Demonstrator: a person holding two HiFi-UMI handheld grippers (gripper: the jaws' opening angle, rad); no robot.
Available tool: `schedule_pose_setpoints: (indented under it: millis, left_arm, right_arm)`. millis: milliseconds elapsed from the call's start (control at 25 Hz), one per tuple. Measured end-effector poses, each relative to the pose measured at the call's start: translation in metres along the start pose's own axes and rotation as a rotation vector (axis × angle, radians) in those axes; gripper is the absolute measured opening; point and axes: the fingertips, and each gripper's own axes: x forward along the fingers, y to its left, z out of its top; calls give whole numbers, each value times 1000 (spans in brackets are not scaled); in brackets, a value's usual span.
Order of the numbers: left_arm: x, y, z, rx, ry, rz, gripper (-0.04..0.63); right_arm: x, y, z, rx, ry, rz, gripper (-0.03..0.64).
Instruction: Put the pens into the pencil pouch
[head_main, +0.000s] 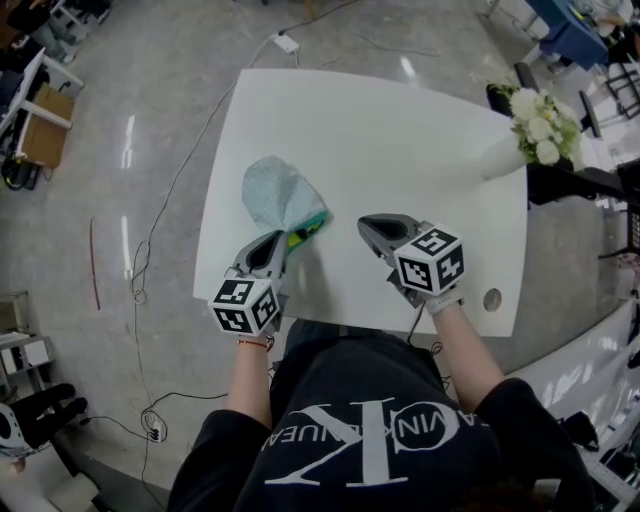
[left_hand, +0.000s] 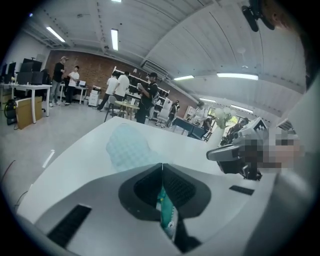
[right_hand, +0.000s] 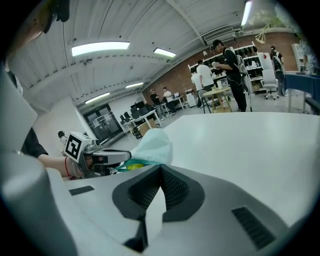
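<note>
- left gripper (head_main: 283, 243): jaws closed, pinching the teal rim of the pencil pouch (head_main: 278, 192) at its 6 o'clock end.
- pencil pouch lies on the white table (head_main: 400, 130), at 9 o'clock from table centre, closed end toward 12.
- yellow and green bits (head_main: 303, 237) show in its mouth; can't tell what they are.
- right gripper (head_main: 366, 226): jaws fully together, nothing between them, at 3 o'clock of the pouch mouth, not touching it.
- flowers (head_main: 540, 125) at the table's 2 o'clock corner.

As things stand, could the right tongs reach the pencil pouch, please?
Probably yes: only bare table lies between the right tongs and the pencil pouch, whose near edge the left tongs pinch.
</note>
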Motion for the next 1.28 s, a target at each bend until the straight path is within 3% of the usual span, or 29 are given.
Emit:
schedule_pose_setpoints:
  millis: [280, 520, 760, 1000, 1280]
  left_arm:
    - [-1, 3, -12, -65, 37, -20, 10]
    - [-11, 7, -6, -60, 24, 0, 67]
    - [-33, 18, 21, -27, -86, 76, 6]
    - [-61, 25, 61, 52, -224, 154, 5]
    - [-88, 27, 96, 88, -352, 220, 3]
  right_arm:
    - [-3, -4, 1, 7, -12, -4, 9]
    - [-8, -6, 7, 1, -47, 0, 10]
    - [-18, -4, 29, -66, -107, -12, 9]
    - [-31, 3, 61, -132, -194, -27, 9]
    - [-47, 15, 96, -218, -275, -35, 9]
